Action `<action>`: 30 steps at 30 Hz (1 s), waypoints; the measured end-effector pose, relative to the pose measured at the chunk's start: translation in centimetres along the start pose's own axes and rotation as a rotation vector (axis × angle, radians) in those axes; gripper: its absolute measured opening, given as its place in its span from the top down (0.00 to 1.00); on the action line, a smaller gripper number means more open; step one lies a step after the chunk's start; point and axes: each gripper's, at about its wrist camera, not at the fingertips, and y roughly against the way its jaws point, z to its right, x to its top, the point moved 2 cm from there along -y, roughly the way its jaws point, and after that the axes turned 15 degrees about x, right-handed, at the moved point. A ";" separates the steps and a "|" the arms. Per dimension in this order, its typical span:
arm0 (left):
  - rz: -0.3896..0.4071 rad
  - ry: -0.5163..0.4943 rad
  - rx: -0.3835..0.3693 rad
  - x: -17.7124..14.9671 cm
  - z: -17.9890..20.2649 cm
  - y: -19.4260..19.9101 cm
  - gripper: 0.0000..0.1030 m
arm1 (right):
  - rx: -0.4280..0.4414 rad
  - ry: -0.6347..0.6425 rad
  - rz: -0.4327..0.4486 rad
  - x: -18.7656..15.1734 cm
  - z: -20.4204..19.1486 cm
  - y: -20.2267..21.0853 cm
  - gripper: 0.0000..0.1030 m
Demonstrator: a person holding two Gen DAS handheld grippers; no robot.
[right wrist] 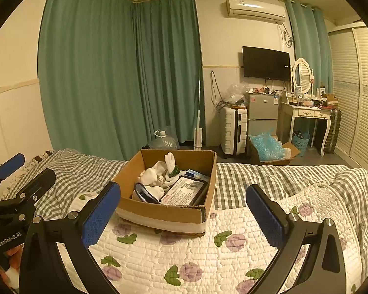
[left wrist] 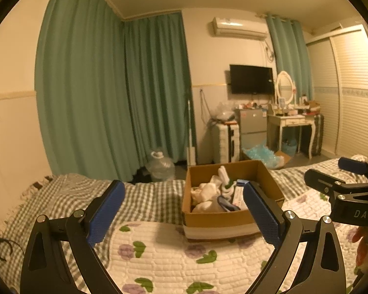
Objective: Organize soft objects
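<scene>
On flower-quilted bed (right wrist: 208, 252): brown cardboard box (right wrist: 169, 212) holding white soft items (right wrist: 154, 174), flat packet (right wrist: 184, 189). Left gripper (left wrist: 184, 210), right gripper (right wrist: 184, 213) both released, empty. Sorting apparently near done.

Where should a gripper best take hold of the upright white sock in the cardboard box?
Probably at the white sock's raised tip, coming from above. It stands higher than the other things in the cardboard box, so the box walls would not block open fingers.

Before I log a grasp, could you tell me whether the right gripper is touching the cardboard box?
Apart. In the right wrist view the right gripper hangs open above the quilt, short of the box, with nothing between its jaws.
</scene>
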 end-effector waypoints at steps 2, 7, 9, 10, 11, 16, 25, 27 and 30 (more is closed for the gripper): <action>-0.004 0.001 0.001 0.0 0.0 -0.1 0.04 | -0.001 0.000 -0.003 0.0 -0.1 -0.1 0.01; -0.005 0.006 -0.002 0.0 -0.1 -0.1 0.04 | -0.002 -0.003 -0.005 0.1 0.0 0.0 0.01; -0.006 0.006 -0.001 0.0 -0.1 -0.1 0.04 | -0.003 -0.003 -0.003 0.1 0.1 0.0 0.01; -0.007 0.007 -0.001 0.0 0.0 -0.1 0.04 | -0.002 -0.003 -0.004 0.1 0.1 0.0 0.01; -0.006 0.007 0.000 0.0 0.0 -0.1 0.04 | -0.004 -0.002 -0.003 0.1 0.1 0.0 0.01; -0.007 0.007 0.002 -0.1 0.0 0.0 0.04 | -0.005 -0.001 -0.006 0.1 0.1 -0.1 0.01; -0.007 0.007 0.003 -0.1 0.0 0.1 0.04 | -0.005 -0.002 -0.008 0.0 0.2 0.0 0.01; -0.007 0.006 0.004 -0.1 0.0 0.1 0.04 | -0.004 -0.002 -0.009 0.0 0.2 0.0 0.01; -0.013 0.008 0.002 -0.1 0.0 0.1 0.04 | -0.004 -0.003 -0.012 -0.2 0.2 -0.1 0.01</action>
